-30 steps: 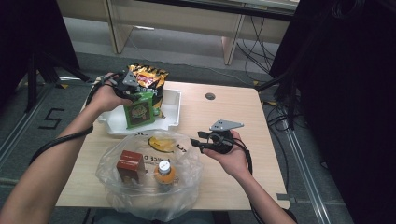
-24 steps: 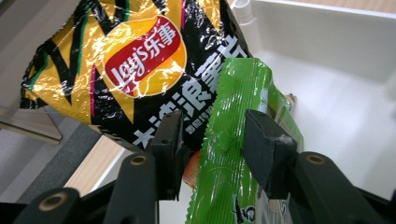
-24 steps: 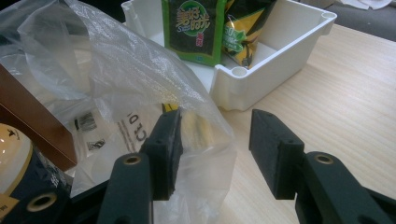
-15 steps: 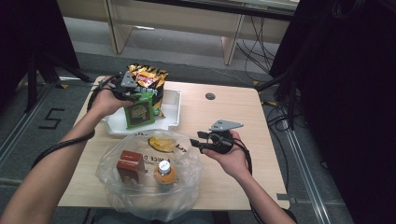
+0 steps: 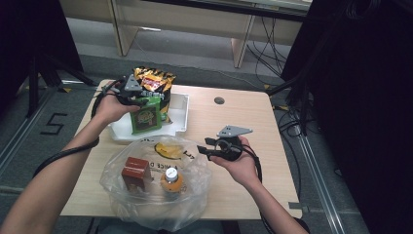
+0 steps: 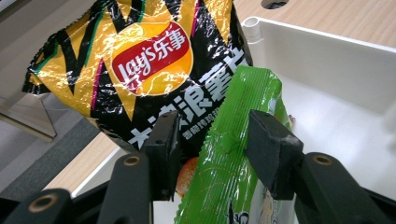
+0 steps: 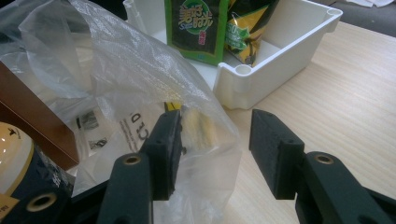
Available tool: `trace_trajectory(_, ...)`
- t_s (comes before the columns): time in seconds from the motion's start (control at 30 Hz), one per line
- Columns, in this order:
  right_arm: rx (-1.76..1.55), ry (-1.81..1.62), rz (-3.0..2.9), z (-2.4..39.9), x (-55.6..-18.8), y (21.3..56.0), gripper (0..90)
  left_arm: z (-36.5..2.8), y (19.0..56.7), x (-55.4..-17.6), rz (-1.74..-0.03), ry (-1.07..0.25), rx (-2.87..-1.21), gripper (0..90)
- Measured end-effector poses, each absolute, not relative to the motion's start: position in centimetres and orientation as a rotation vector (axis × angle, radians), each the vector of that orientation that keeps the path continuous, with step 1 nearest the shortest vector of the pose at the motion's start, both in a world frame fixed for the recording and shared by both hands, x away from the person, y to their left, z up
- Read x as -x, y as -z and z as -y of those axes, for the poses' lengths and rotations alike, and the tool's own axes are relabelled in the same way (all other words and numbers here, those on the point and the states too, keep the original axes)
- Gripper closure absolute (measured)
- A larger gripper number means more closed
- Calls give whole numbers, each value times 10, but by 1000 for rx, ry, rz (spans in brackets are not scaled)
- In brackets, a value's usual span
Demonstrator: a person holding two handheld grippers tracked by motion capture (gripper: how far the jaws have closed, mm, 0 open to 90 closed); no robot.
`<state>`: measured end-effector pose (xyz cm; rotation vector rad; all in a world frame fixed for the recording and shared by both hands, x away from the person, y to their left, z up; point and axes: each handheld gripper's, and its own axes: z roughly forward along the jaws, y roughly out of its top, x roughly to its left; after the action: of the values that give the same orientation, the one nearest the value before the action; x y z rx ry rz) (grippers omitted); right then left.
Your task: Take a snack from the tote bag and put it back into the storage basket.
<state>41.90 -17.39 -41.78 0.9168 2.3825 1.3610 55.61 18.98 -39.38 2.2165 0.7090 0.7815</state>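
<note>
A green snack packet (image 5: 145,117) stands in the white tray (image 5: 180,109) in front of a black and yellow chips bag (image 5: 155,80). My left gripper (image 5: 142,99) is at the packet's top. In the left gripper view the packet (image 6: 233,154) runs up between the jaws of my left gripper (image 6: 215,135). These jaws have just been opening, and a gap shows at the left pad. My right gripper (image 5: 202,146) stands open at the rim of a clear plastic bag (image 5: 156,195). In the right gripper view loose film of the bag (image 7: 116,70) lies between the jaws of that gripper (image 7: 215,135), unpinched.
The bag holds a brown box (image 5: 135,171), a white-capped bottle (image 5: 171,179) and a yellow item (image 5: 168,150). The wooden table (image 5: 243,122) has a round hole (image 5: 219,100) behind my right hand. Cables trail from both grippers, and dark floor surrounds the table.
</note>
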Motion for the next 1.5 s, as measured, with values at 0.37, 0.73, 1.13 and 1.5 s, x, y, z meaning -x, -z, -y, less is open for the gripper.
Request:
trace_trajectory(0.37,-922,-1345,-2401,175,-419,416,545,-187,392,-555,-709,-765,-2202,510)
trace_trajectory(0.73,-920,-1351,-2391,174,-419,417,545,-186,386,-556,-705,-773,-2194,495)
trace_trajectory(1.13,-923,-1353,-2390,174,-418,418,545,-185,379,-550,-716,-737,-2131,484)
trace_trajectory(1.5,-918,-1357,-2380,175,-419,417,545,-190,365,-529,-746,-685,-2038,561)
